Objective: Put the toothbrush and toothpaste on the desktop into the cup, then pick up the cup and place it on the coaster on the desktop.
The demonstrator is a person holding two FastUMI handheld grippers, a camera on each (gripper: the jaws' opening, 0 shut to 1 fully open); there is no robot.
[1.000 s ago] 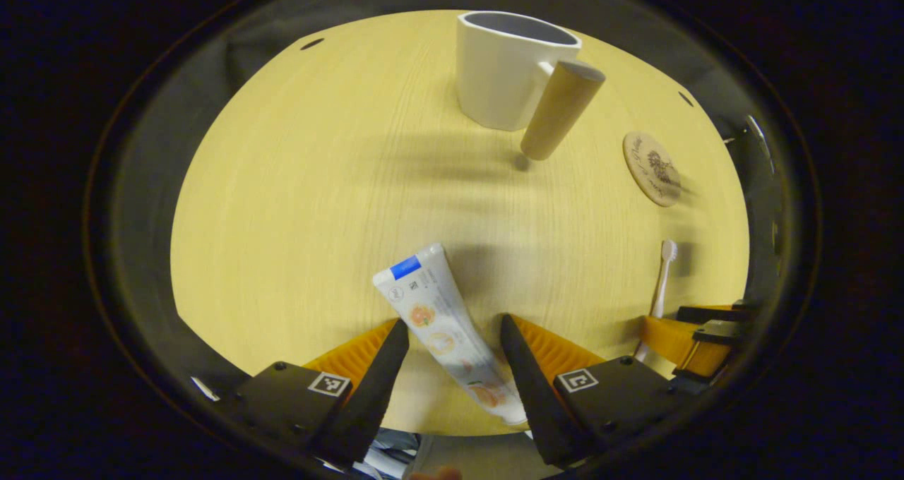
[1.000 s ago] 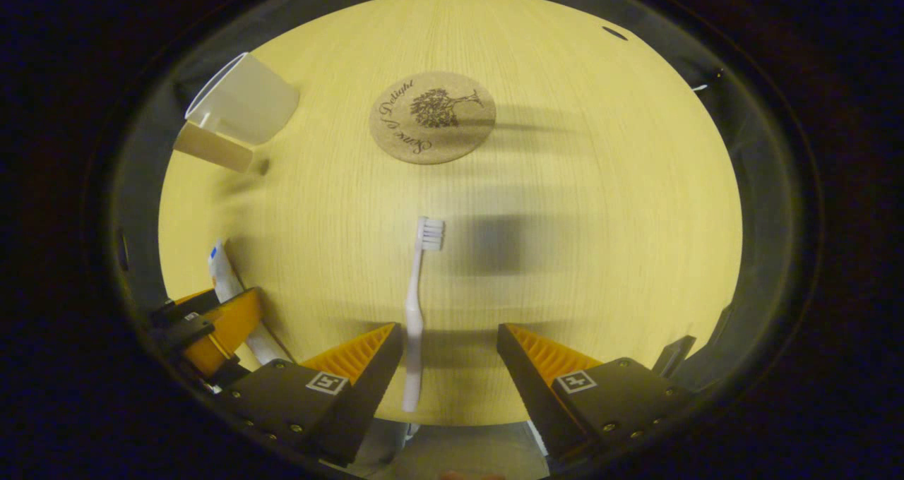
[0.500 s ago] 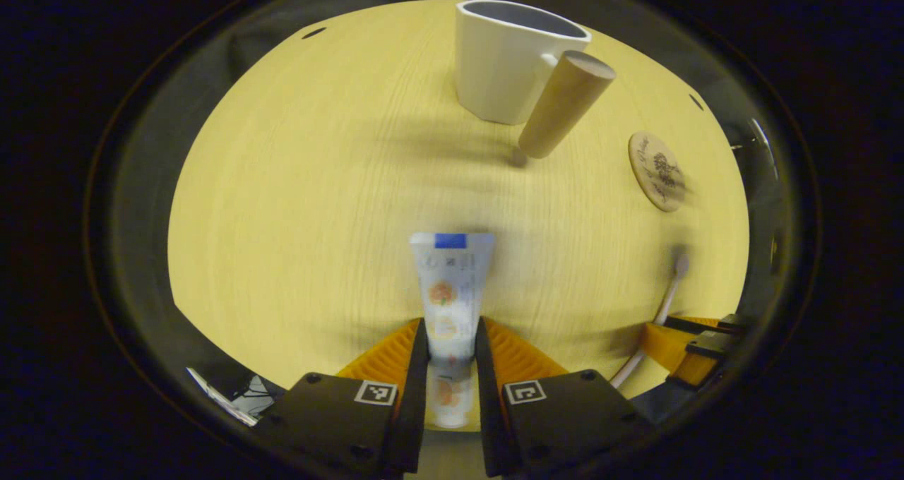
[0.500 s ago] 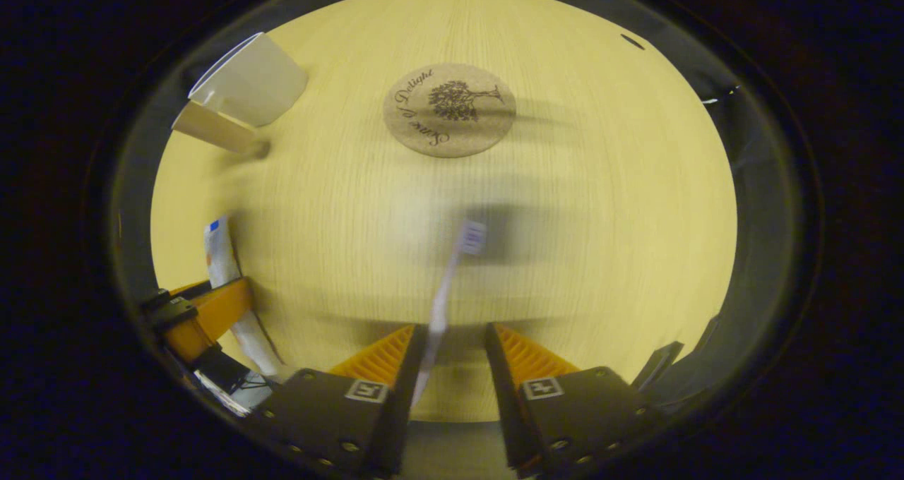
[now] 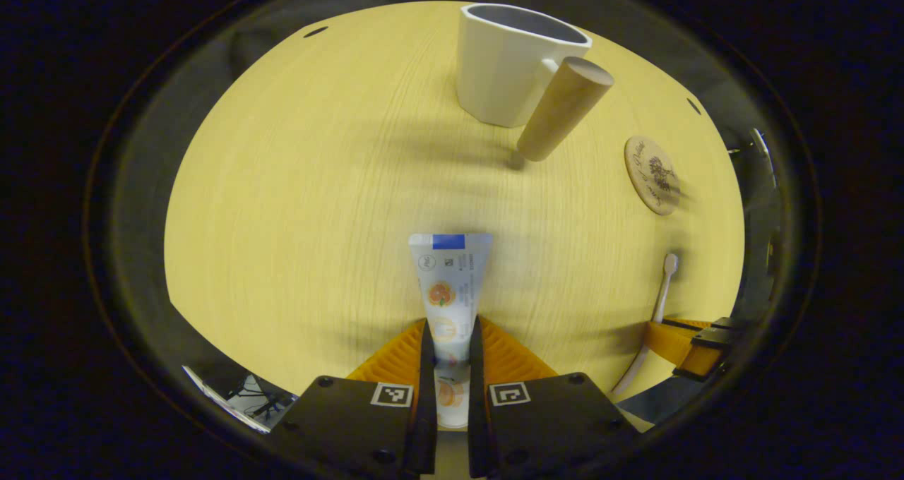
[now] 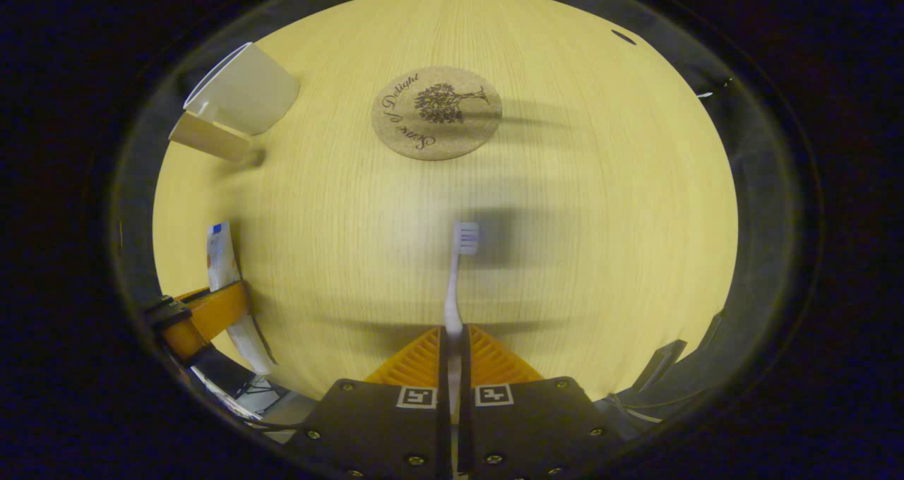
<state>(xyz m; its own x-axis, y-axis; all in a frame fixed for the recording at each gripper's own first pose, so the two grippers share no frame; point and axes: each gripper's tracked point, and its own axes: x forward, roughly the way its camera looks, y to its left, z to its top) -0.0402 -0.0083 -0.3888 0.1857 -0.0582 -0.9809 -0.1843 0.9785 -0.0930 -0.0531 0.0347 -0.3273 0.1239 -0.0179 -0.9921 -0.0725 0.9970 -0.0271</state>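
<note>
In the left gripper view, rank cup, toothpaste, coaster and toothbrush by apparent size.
1. cup
2. toothpaste, though it sits nearest the camera, so its look is inflated
3. coaster and toothbrush: too alike and edge-distorted to rank.

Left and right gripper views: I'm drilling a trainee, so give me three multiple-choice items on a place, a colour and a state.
1. Where is the coaster?
A. flat on the desktop, apart from the cup
B. under the cup
C. inside the cup

2. What colour is the cup's body?
A. blue
B. white
C. black

3. How is the toothpaste held?
A. lying free
B. clamped by the left gripper
C. standing in the cup

Answers:
1 A, bare desktop lies between them.
2 B, its walls are white, with a tan handle.
3 B, both fingers press its sides, as the right gripper does the toothbrush.
</note>
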